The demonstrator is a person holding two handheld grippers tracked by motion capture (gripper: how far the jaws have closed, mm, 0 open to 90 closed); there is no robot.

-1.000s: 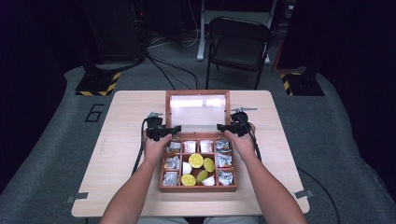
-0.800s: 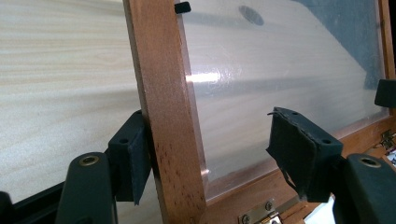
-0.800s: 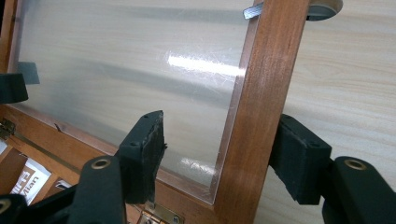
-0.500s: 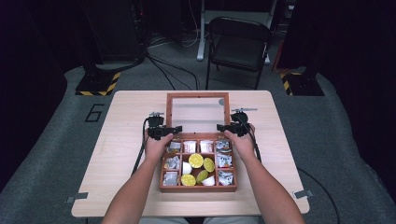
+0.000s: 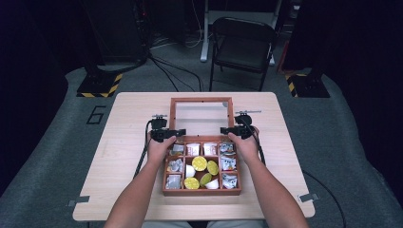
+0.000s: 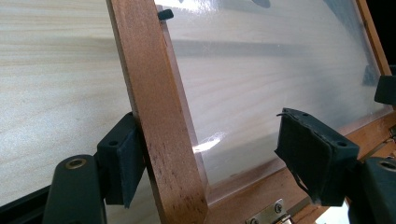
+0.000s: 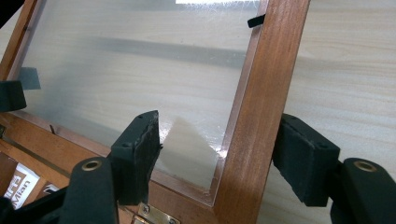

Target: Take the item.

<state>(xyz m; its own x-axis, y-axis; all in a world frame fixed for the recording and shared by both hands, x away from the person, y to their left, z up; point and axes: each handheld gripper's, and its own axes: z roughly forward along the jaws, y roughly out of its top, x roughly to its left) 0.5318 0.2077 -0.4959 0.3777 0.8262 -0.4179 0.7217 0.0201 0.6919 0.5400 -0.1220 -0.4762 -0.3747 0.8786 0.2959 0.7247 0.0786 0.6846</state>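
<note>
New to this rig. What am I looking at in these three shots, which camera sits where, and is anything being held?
No robot here: a person sits at a wooden table with a handheld two-jaw tool in each hand, the left gripper and the right gripper. The high view looks down from above the person's side. The other two cameras ride on the grippers and look along their black jaws.

On the table stands a wooden box, its compartments filled with small packets and yellow-lidded cups. Its lid, a wood frame around a clear pane, is open and leans back.

Each gripper straddles one side rail of the lid. Both pairs of jaws have just been opening, with the rail between them but gaps showing, so nothing is clamped.
</note>
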